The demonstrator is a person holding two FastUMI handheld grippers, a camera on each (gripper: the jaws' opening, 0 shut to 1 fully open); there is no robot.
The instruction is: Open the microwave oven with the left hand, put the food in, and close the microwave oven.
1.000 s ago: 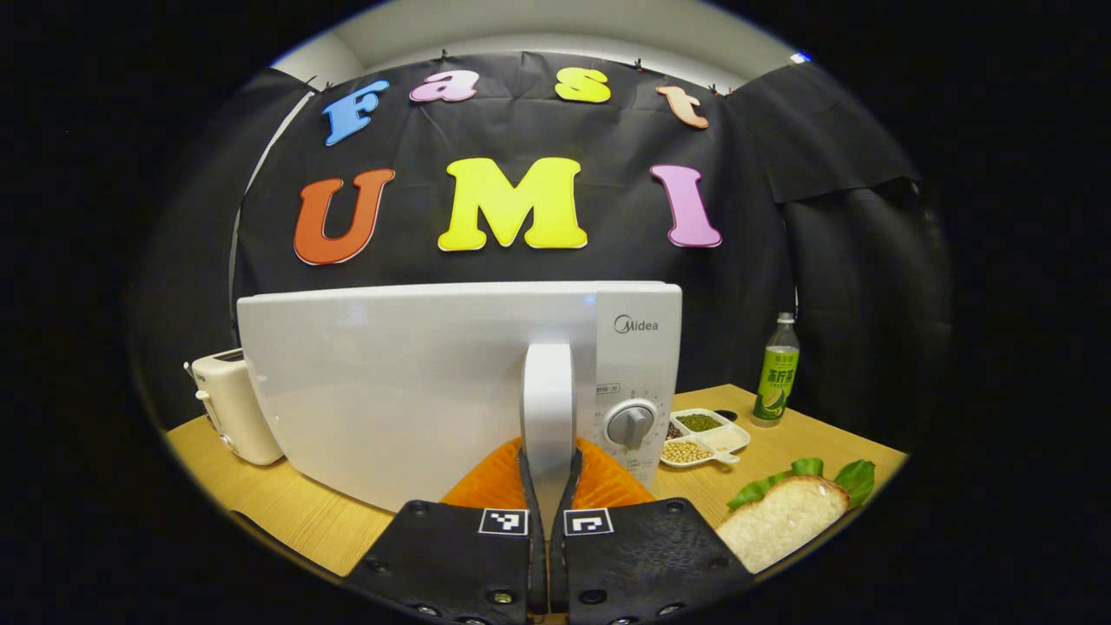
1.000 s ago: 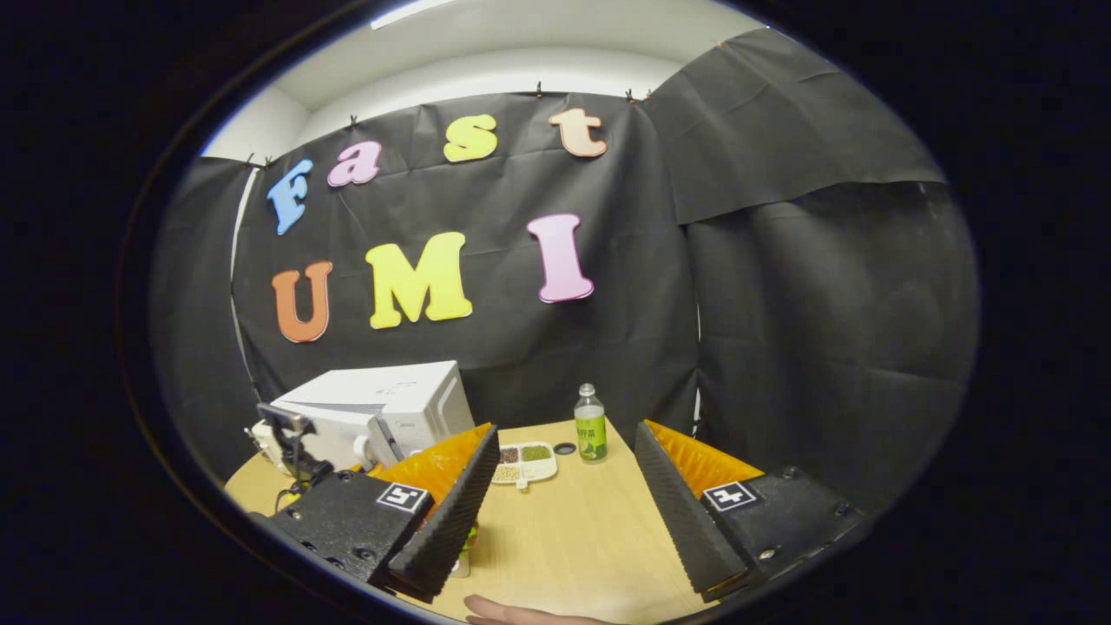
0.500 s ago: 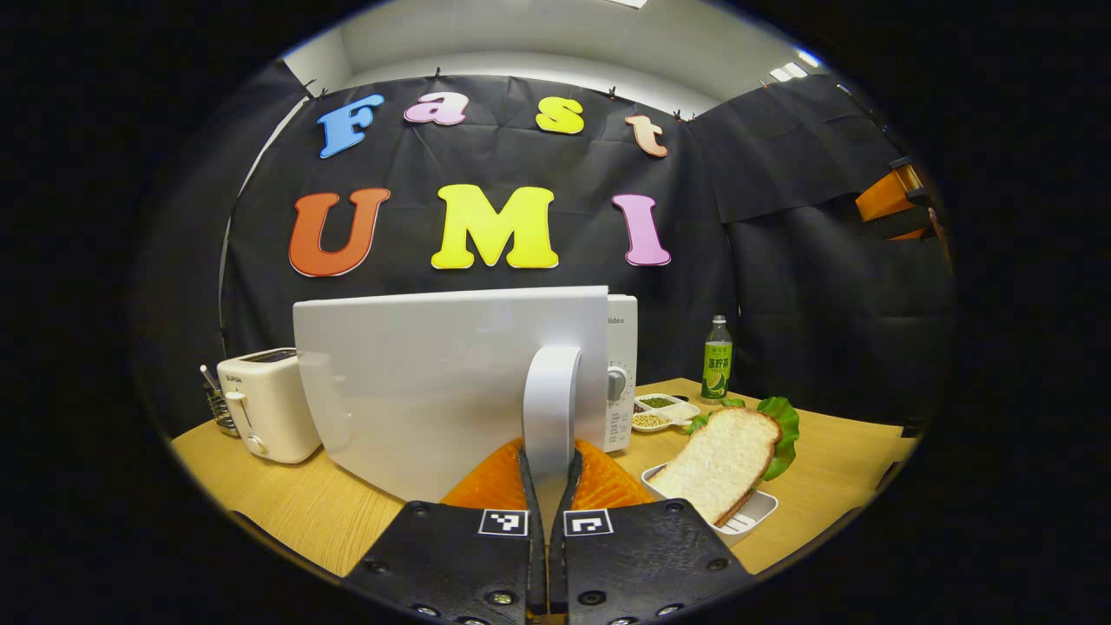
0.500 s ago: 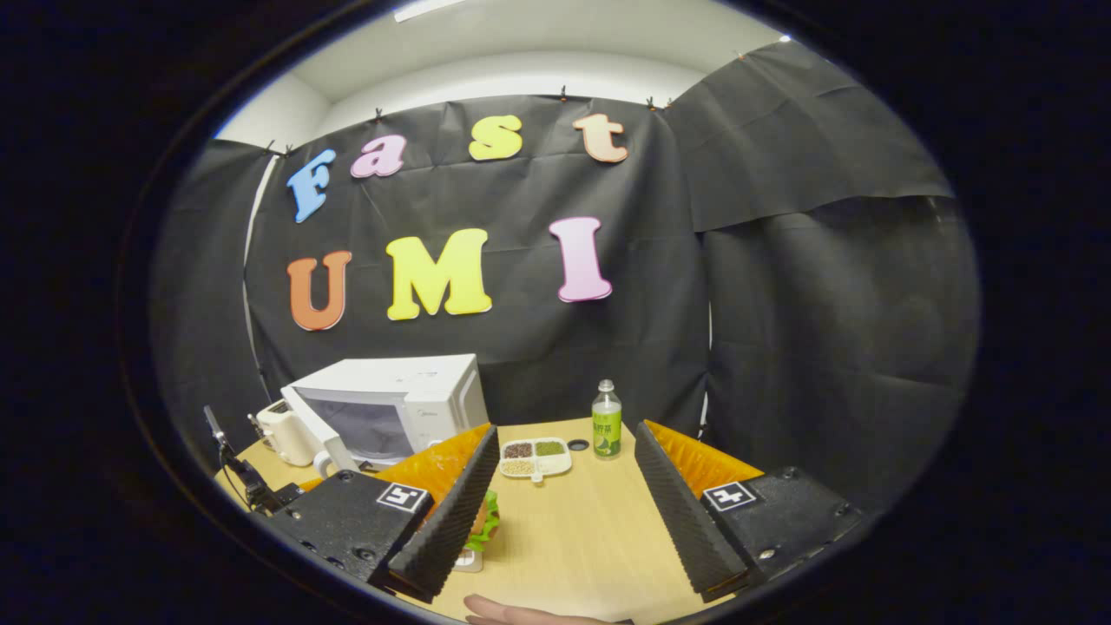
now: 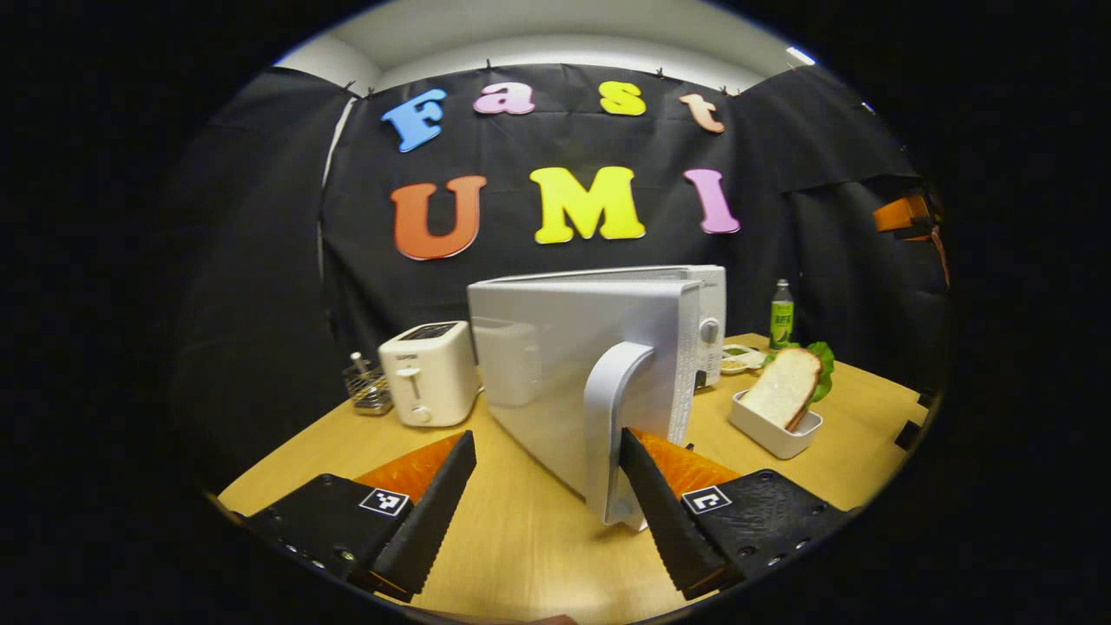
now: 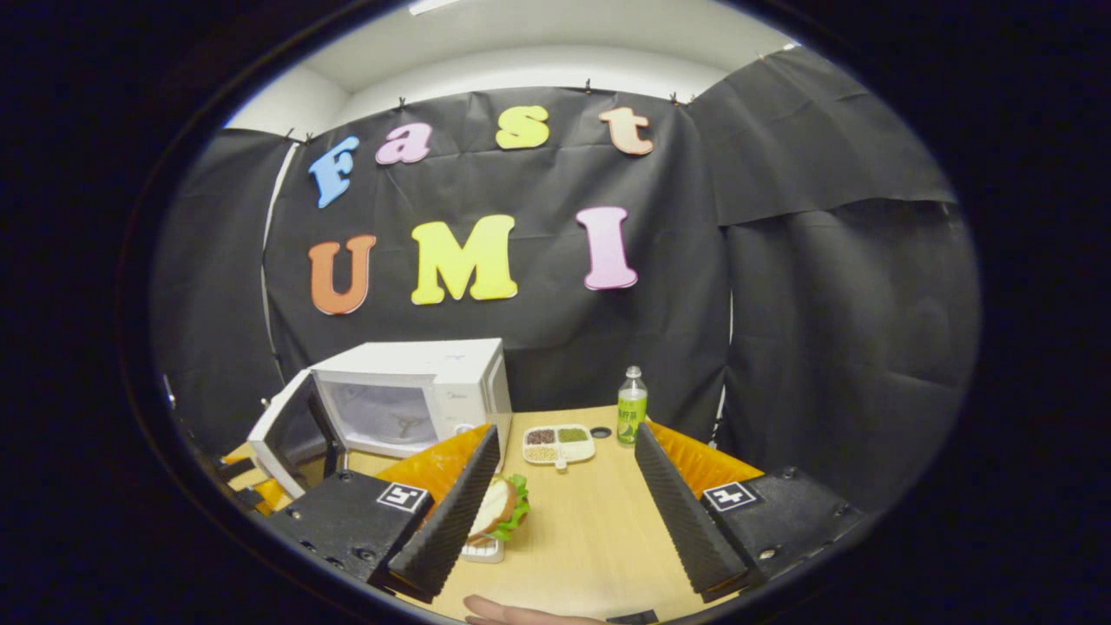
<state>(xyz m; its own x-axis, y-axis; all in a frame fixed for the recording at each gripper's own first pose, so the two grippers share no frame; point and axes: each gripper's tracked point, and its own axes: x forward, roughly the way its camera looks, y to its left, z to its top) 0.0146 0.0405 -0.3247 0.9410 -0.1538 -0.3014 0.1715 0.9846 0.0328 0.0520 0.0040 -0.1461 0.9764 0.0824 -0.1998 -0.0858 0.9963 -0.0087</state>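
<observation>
Presently the left tongs (image 5: pixel 548 490) stand spread wide and pinch nothing; one finger (image 5: pixel 653 508) lies right at the foot of the curved white handle (image 5: pixel 611 417) of the glossy white microwave door (image 5: pixel 568 369), though contact cannot be told. That door stands swung well open from the white box-shaped microwave oven (image 6: pixel 417 391), whose cavity faces the right gripper view. The right tongs (image 6: pixel 566 499) are likewise spread and empty, hovering above the pale wooden bench (image 6: pixel 581 529). Beyond them, the food, a slice of white bread with green lettuce (image 6: pixel 499 508), leans upright in a small white rectangular dish (image 5: pixel 772 430) near the oven's front. The likely trouble lies in the pickup: the bread stands loosely, so a grip on the slice alone could tip it out or crush it, and a shallow hold on the dish rim could slip. The open door could also be knocked if the left tongs pull away carelessly, narrowing the way in.
</observation>
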